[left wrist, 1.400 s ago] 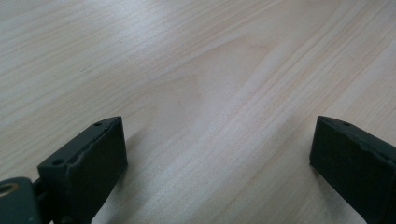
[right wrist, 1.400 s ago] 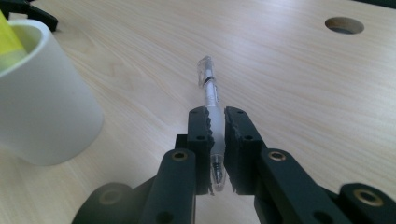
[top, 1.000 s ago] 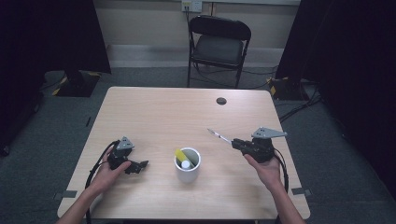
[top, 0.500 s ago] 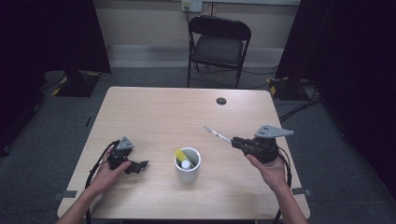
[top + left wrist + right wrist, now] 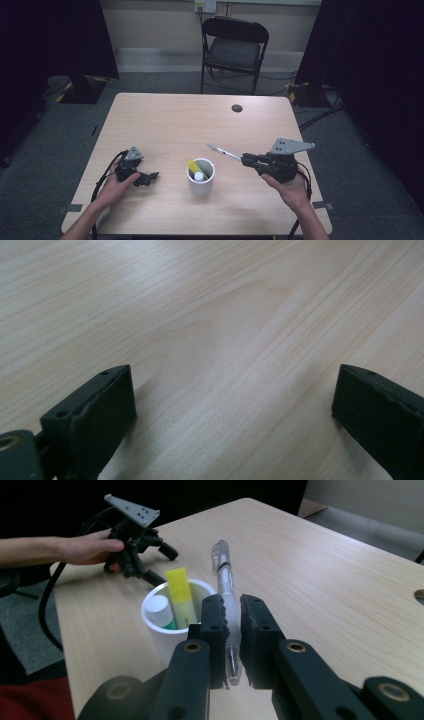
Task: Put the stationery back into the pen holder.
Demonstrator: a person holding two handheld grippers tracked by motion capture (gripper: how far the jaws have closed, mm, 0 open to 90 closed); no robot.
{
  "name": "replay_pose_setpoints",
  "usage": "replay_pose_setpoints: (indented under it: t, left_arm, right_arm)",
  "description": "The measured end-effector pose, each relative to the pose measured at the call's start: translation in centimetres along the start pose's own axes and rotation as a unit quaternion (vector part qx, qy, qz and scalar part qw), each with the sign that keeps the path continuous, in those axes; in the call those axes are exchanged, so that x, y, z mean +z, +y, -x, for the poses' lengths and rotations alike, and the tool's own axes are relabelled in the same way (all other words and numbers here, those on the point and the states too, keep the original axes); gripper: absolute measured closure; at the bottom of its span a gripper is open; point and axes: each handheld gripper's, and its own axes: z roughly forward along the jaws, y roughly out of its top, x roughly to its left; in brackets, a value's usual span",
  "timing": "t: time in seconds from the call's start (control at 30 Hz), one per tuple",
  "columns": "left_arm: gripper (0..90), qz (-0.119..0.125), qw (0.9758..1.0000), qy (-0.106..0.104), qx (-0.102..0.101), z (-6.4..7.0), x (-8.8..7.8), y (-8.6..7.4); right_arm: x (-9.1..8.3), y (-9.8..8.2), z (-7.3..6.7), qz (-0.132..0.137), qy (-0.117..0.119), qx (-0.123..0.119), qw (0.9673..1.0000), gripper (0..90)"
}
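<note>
My right gripper [image 5: 247,160] [image 5: 231,617] is shut on a clear pen [image 5: 223,152] [image 5: 225,590], which sticks out beyond the jaws toward the left, above the table. Just left of and below the pen tip stands a white cup [image 5: 200,176] [image 5: 165,622] holding a yellow highlighter [image 5: 193,165] [image 5: 181,595] and a white-capped marker [image 5: 199,176] [image 5: 159,608]. At the table's front left my left gripper [image 5: 149,178] [image 5: 160,562] rests low on the wood, open, with bare tabletop between its jaws.
The wooden table [image 5: 170,120] has a round cable hole [image 5: 237,108] at the back right. A black folding chair [image 5: 234,47] stands behind the table. Cables trail from both grippers off the front edge.
My right gripper has risen with the pen and drifted slightly, carrying the pen tip higher above the table near the cup. The left gripper has stayed where it was.
</note>
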Motion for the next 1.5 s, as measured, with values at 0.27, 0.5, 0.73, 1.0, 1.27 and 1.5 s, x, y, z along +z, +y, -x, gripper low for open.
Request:
replay_pose_setpoints:
  t: [0.27,0.5,0.73,1.0,1.27,1.5]
  left_arm:
    - [3.3,0.000,1.0000,0.000,0.000,0.0,0.0,0.0]
    - [3.3,0.000,1.0000,0.000,0.000,0.0,0.0,0.0]
    - [3.3,0.000,1.0000,0.000,0.000,0.0,0.0,0.0]
    - [3.3,0.000,1.0000,0.000,0.000,0.0,0.0,0.0]
    - [3.2,0.000,1.0000,0.001,0.002,0.0,0.0,0.0]
    - [3.2,0.000,1.0000,0.001,0.002,0.0,0.0,0.0]
  right_arm:
    - [1.1,-0.2,-1.1,-0.036,0.018,-0.013,0.9991,81.2]
    - [2.6,-0.9,-1.5,-0.074,0.032,-0.022,0.9965,81.2]
    - [3.3,-1.0,-1.6,-0.093,0.025,-0.022,0.9951,81.1]
    - [4.3,-0.7,-2.1,-0.101,0.027,-0.025,0.9942,81.1]
    - [4.8,0.0,-2.0,-0.108,0.025,-0.027,0.9935,81.1]
    - [4.8,0.6,-2.0,-0.108,0.024,-0.028,0.9934,81.1]
